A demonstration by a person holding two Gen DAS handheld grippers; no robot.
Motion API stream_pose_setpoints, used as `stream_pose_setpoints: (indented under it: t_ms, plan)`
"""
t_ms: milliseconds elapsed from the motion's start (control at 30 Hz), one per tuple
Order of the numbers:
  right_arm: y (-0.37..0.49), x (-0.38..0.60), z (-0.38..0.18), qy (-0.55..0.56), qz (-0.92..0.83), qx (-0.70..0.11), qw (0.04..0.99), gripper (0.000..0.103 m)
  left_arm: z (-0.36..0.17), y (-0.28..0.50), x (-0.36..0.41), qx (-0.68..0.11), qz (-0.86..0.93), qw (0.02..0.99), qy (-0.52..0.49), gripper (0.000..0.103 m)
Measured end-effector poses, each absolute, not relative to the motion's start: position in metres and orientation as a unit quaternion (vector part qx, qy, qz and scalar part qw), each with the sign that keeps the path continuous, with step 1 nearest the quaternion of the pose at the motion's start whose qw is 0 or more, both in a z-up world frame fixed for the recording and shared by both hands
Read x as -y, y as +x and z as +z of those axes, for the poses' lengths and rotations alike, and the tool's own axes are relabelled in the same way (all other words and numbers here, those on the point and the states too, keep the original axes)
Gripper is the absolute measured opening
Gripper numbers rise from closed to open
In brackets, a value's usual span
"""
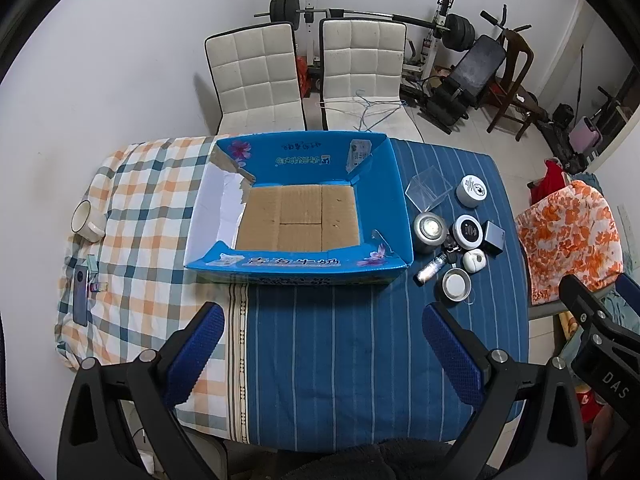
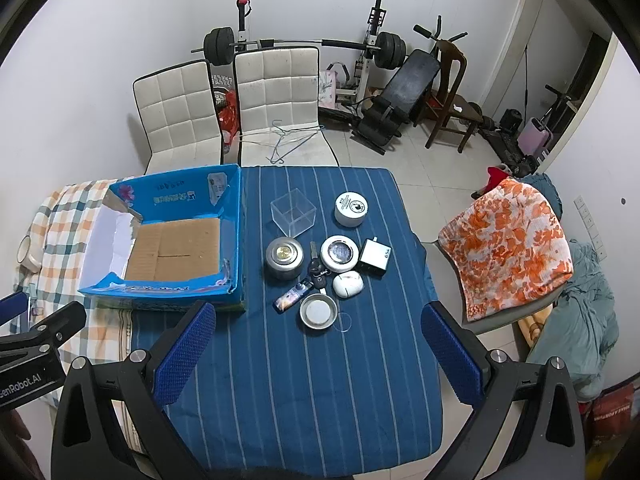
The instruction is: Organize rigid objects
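An open blue cardboard box with a bare brown floor sits mid-table. To its right lies a cluster of rigid items: a clear plastic cube, a white round tin, a metal tin, a round black-and-white case, a grey charger block, keys, a white earbud case, a small bottle and a metal lid. My left gripper hovers open before the box. My right gripper hovers open just short of the lid. Both are empty.
A white cup and a phone lie on the checked cloth at left. Two white chairs stand behind the table. A chair with an orange floral cloth is at the right. Gym equipment lines the far wall.
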State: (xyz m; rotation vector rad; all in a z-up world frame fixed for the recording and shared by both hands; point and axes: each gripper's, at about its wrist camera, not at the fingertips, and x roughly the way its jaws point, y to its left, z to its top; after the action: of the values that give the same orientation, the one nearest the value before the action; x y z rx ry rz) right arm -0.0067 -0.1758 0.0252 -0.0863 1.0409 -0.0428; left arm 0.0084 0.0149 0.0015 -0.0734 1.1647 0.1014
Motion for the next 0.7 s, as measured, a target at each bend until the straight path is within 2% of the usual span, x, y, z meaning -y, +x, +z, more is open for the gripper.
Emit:
stream_pose_setpoints:
  t_ms: [300, 533, 700]
  plan:
    - [0.031, 0.21, -0.01, -0.001, -0.031, -0.533, 0.845, 0.103, -0.036, 0.057, 0.01, -0.578, 0.028, 0.815, -0.04, 0.102]
    - [0.124, 0.279, -0.088, 0.059, -0.06, -0.582, 0.809, 0.103, -0.076, 0.148, 0.077, -0.575, -0.033, 0.818, 0.005, 0.102]
    - [0.207, 0.317, -0.157, 0.056, -0.081, -0.61, 0.786, 0.103, -0.138, 0.241, 0.128, -0.616, -0.079, 0.782, 0.062, 0.102]
